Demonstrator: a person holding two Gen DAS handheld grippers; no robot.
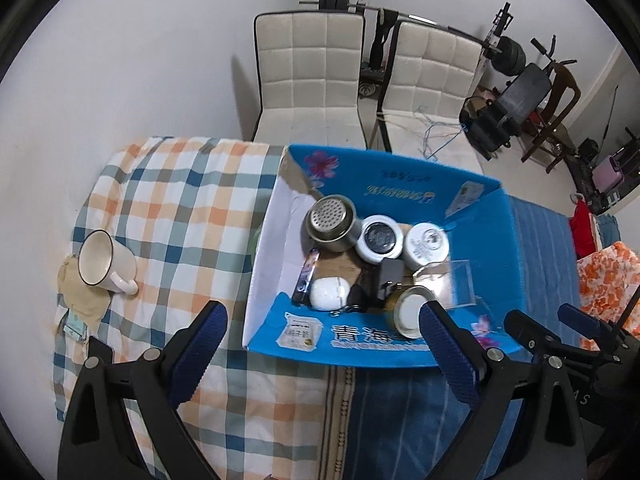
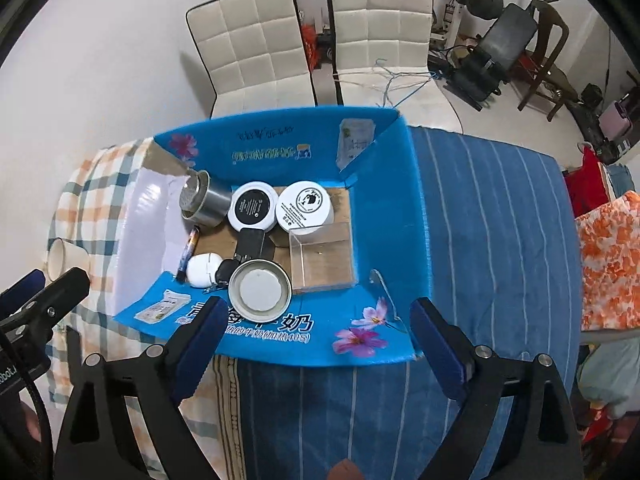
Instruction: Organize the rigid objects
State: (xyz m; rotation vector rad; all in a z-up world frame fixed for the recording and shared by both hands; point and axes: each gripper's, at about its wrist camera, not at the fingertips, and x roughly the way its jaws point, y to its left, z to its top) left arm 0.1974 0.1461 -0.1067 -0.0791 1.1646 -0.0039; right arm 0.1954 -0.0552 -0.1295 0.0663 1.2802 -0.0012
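Bench: checked cloth (image 1: 176, 200) and blue striped cloth (image 2: 492, 216). Blue carton (image 2: 384, 184), flaps open, holds a steel cup (image 2: 200, 200), two white jars (image 2: 253, 205), a clear box (image 2: 322, 258) and a tin lid (image 2: 259, 292). White mug (image 1: 105, 258) lies outside on the checks. Left tool (image 1: 324, 340) and right tool (image 2: 318, 336): both released, empty.

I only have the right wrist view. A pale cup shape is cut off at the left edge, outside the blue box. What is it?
Observer: A cream mug with a dark rim, lying on its side on the checked cloth, apart from the blue box.
Reviewer: Anything under it?
Observer: Its mouth end rests on a beige patch; its handle lies on the checks.
Reviewer: Are the left tongs carrying something?
Observer: No. The left tongs are open and empty, short of the mug.
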